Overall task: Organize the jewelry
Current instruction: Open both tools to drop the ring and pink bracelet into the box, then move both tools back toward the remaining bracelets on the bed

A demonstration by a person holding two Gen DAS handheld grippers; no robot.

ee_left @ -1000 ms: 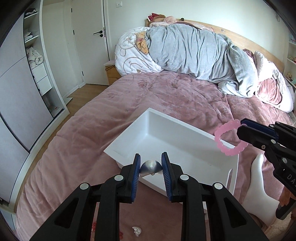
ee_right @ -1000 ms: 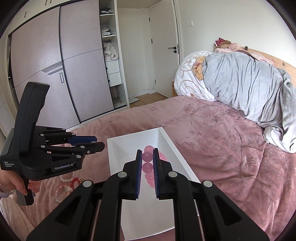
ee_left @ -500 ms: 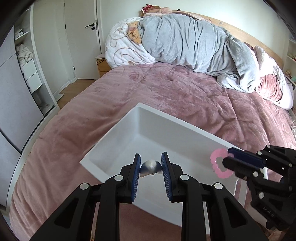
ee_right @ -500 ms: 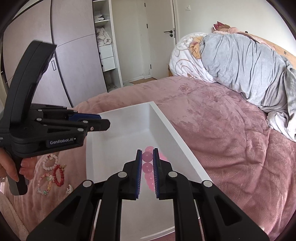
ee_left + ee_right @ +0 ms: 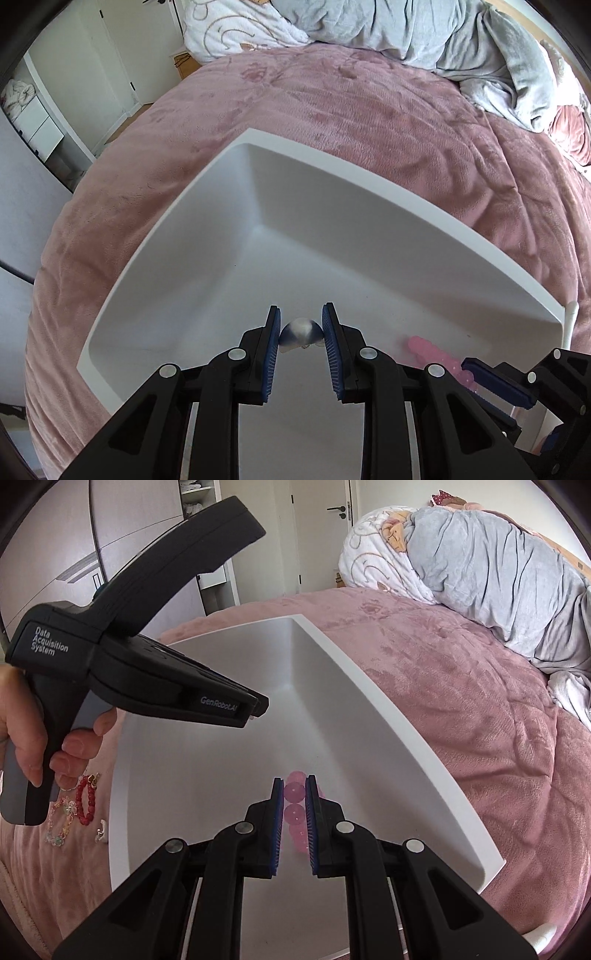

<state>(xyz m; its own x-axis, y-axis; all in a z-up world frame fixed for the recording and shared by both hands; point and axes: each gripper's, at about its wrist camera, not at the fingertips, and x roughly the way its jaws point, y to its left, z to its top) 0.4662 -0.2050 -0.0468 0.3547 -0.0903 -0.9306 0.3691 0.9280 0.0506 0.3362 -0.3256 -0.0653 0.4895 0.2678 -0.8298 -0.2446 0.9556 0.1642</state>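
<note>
A white rectangular tray [image 5: 369, 192] lies on the pink bedspread; it also shows in the right wrist view [image 5: 388, 716]. My left gripper [image 5: 301, 332] is shut on a small silver rounded piece [image 5: 300, 329] and holds it low inside the tray. My right gripper [image 5: 294, 797] is shut on a pink bead bracelet [image 5: 294, 793] and holds it just above the tray floor. In the left wrist view the bracelet [image 5: 424, 345] shows at the lower right, by the right gripper's fingers [image 5: 495, 384].
Several loose bracelets, one of red beads [image 5: 86, 799], and a small silver piece [image 5: 101, 829] lie on the bedspread left of the tray. A heap of grey and white duvets [image 5: 480, 565] fills the head of the bed. A wardrobe and a door stand at the back left.
Both grippers have come forward and down into the tray, each still holding its piece. The tray now fills both views.
</note>
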